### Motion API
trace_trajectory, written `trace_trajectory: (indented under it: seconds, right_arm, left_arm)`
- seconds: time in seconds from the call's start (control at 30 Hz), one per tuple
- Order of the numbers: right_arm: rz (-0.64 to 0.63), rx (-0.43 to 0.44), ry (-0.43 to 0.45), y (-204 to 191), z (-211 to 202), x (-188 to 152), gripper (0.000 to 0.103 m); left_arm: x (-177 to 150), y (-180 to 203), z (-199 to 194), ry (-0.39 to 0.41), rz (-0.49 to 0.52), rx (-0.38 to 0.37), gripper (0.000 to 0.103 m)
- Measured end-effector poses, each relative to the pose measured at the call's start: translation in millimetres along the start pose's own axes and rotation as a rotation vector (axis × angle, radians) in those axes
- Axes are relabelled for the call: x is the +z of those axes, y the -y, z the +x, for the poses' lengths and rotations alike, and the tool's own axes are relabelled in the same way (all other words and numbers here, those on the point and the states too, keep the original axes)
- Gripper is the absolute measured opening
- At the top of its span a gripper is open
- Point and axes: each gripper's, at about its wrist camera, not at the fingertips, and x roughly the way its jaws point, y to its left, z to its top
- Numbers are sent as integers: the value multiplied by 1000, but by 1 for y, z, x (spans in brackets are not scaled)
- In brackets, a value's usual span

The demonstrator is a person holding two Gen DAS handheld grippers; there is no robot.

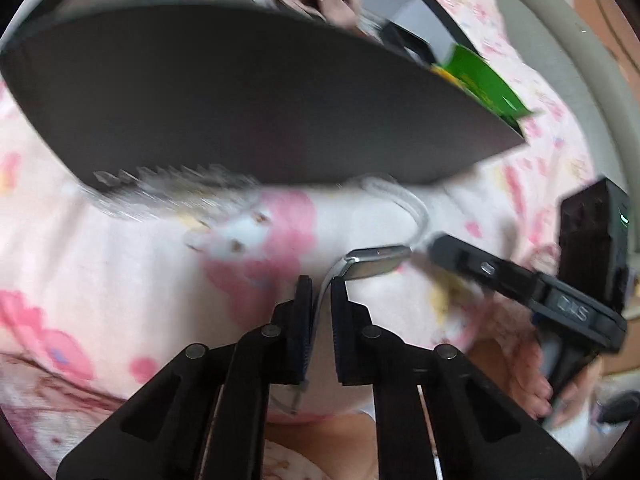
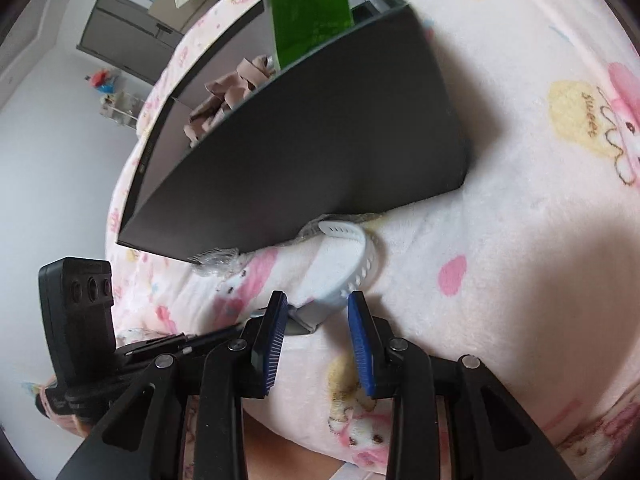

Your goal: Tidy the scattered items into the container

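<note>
Pink cartoon-print fleece blanket (image 2: 520,240) covers the work surface; a grey cabinet (image 2: 120,36) stands against the far wall at the left of the right wrist view.

Container: a dark open box (image 2: 320,140) rests on the blanket, far of both grippers. It already holds a green packet (image 2: 308,12), standing upright at the far end, and a bundle of beige fabric (image 2: 228,92). These items count as tidied.

Remaining item: a smartwatch with a white perforated strap (image 2: 352,256) lies on the blanket against the near wall of the box, with its grey case (image 1: 376,262) toward the grippers. A crinkled clear wrapper (image 1: 168,188) also lies at the foot of the box, to the left of the watch, and is not yet stowed.

Left gripper (image 1: 321,312): fingers drawn narrow, pinching a thin section of the watch band just near of the case. The band passes between the pads.

Right gripper (image 2: 318,328): fingers partly spread, with the watch case in the gap at the tips. The pads do not appear to press on it.

Status: judged to be partway through. Two items are stowed; the watch is gripped but still rests on the blanket outside the box, and the lift and transfer over the near wall remain.
</note>
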Motion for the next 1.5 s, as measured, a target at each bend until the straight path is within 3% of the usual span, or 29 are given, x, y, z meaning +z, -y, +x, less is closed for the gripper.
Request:
trace_trajectory:
  seconds: [0.07, 0.1, 0.17, 0.27, 0.33, 0.4, 0.5, 0.6, 0.67, 0.73, 0.87, 1.0, 1.2, 1.4, 1.5]
  right_arm:
    - [16, 5, 4, 4, 0, 0, 28]
    - [21, 1, 1, 4, 1, 1, 28]
    - [35, 0, -3, 5, 2, 3, 28]
    - [44, 0, 4, 2, 7, 4, 28]
    - [30, 10, 5, -1, 9, 5, 28]
    - [26, 18, 11, 0, 7, 4, 28]
    - [30, 50, 22, 0, 5, 2, 28]
    - [19, 65, 12, -3, 6, -1, 28]
    - [-15, 25, -5, -8, 10, -6, 28]
    - [-57, -10, -12, -14, 11, -9, 28]
    - [-95, -60, -18, -20, 17, -8, 28]
    - [-47, -27, 12, -15, 23, -1, 27]
    - [-28, -8, 116, -13, 12, 1, 27]
    - [-42, -74, 63, -13, 21, -1, 28]
    - [-1, -29, 85, -10, 17, 4, 28]
  left_arm:
    - [-1, 4, -7, 35, 5, 77, 17]
    - [-3, 4, -12, 54, 4, 97, 23]
    - [-7, -1, -25, 99, -42, 110, 26]
    - [-13, -11, -39, 131, -97, 45, 26]
    - [-18, -9, -35, 88, -98, -55, 26]
    - [-24, -3, -24, 29, -84, -97, 28]
    - [-26, 8, -3, -27, -56, -59, 28]
    - [-11, 13, 15, -38, -96, -40, 28]
    - [0, 10, 14, -7, -116, -22, 28]
    - [5, 8, 5, 73, -135, -11, 28]
    - [-3, -6, 9, 66, -202, -106, 34]
    - [-5, -13, 14, 53, -250, -144, 35]
    - [-6, -7, 15, 67, -236, -138, 39]
    - [-6, -2, 22, 75, -260, -120, 39]
    - [-8, -7, 15, 125, -302, -142, 39]
